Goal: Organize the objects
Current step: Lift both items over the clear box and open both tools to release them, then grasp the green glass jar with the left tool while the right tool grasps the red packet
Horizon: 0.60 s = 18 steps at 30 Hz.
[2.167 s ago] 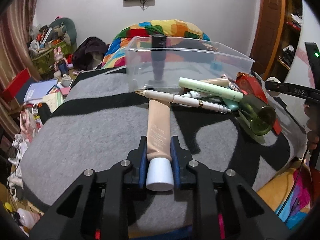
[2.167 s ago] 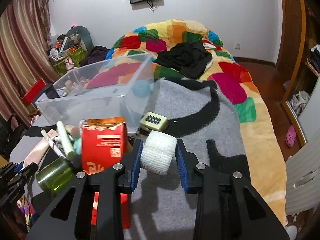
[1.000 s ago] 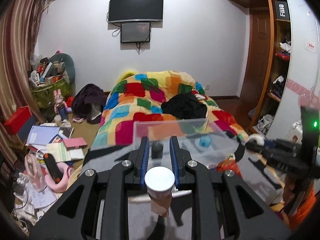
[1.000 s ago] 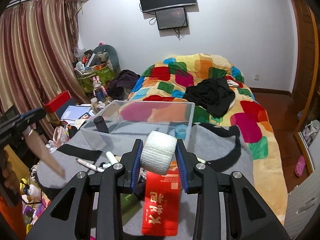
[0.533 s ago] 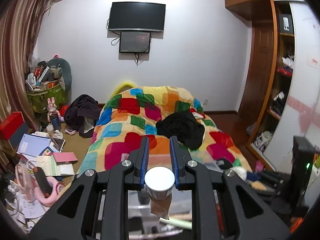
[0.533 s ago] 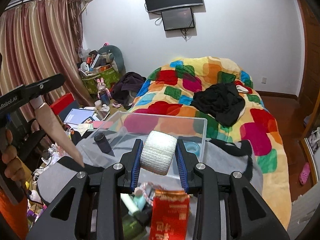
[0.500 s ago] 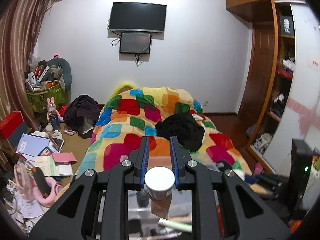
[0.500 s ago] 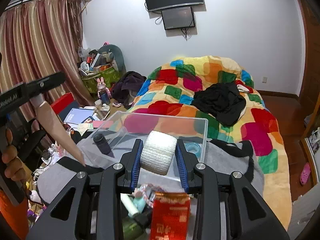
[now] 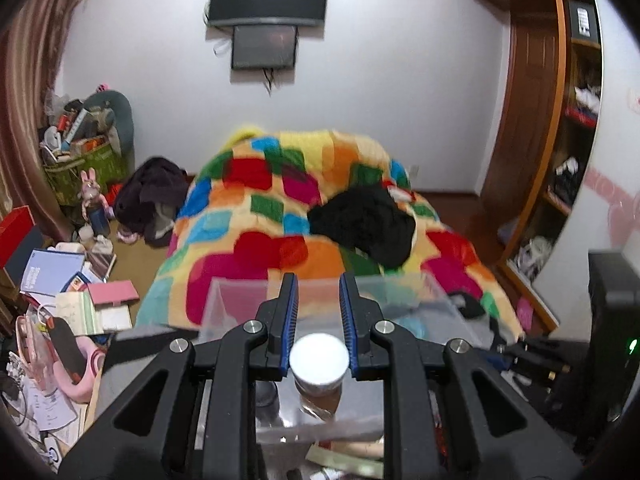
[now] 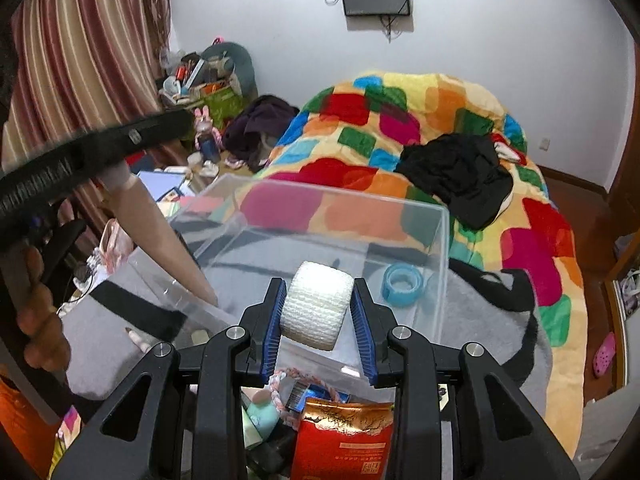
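My left gripper (image 9: 318,300) is shut on a beige tube by its white cap (image 9: 319,360). It hangs cap-up over the near left part of a clear plastic bin (image 9: 404,288). In the right wrist view the beige tube (image 10: 160,240) slants down from the left gripper (image 10: 132,136), its tip at the clear bin's (image 10: 348,204) left wall. My right gripper (image 10: 318,292) is shut on a white gauze roll (image 10: 317,304), held above the bin's near edge. A blue tape roll (image 10: 404,284) lies in the bin, and a dark cylinder (image 9: 266,394) stands in it.
A red packet (image 10: 344,436), a braided cord (image 10: 280,384) and pale tubes (image 10: 260,416) lie on the grey blanket (image 10: 480,308) before the bin. A hand (image 10: 36,312) holds the left tool. A patchwork quilt (image 10: 400,120) with black clothes (image 10: 456,176) lies beyond.
Both grippers have moved forward to the bin and a little down. The tube now hangs at the bin's left wall, and the gauze roll sits over its near edge. Both grips are unchanged.
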### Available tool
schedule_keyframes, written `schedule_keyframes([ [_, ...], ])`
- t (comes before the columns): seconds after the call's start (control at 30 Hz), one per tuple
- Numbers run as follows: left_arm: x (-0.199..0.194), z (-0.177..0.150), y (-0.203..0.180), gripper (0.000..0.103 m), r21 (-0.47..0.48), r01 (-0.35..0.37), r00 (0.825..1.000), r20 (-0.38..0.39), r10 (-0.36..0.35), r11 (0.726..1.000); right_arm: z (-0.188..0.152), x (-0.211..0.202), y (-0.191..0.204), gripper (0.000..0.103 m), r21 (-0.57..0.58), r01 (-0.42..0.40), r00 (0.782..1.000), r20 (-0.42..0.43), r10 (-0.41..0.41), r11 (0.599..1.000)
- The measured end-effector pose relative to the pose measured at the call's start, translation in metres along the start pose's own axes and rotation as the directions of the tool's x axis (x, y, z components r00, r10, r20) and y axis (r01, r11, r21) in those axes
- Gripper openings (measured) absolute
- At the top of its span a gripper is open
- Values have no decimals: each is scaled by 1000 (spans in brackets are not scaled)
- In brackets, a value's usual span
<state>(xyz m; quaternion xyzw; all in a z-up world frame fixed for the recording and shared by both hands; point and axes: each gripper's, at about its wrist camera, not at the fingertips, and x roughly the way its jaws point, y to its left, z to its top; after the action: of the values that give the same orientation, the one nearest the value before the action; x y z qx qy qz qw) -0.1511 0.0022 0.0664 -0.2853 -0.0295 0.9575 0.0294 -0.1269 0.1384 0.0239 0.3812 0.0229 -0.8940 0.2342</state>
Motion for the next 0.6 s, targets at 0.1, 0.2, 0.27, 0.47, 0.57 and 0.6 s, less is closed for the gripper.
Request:
schedule_keyframes([
  [0.1,6,-5,-5,20,27,6,999,-48,-5,1000,0,3,3,30,-7,-7,1000,-13,6,1000],
  [0.2,8,-9,-9,29,49,21,995,-97,-16,999,0,3,8,31,-30,-3,1000,-21,2,1000],
  [0.27,5,-13,-10,43,49,36,993,-116,-30,998,-1,2,11,43,-41,-9,1000,-28,8,999],
  [0.47,-18,-15,-13,59,78,29,997,-76,-23,997,-2,-14,18,53,-63,22,1000,22,-21,998],
  [0.57,-30,-17,-13,68,83,32,997,-71,-27,996,-4,-25,18,53,-65,23,999,42,-20,998],
  [0.6,-34,-19,-12,69,84,34,997,-70,-28,996,-6,-30,18,54,-63,26,998,51,-23,998],
])
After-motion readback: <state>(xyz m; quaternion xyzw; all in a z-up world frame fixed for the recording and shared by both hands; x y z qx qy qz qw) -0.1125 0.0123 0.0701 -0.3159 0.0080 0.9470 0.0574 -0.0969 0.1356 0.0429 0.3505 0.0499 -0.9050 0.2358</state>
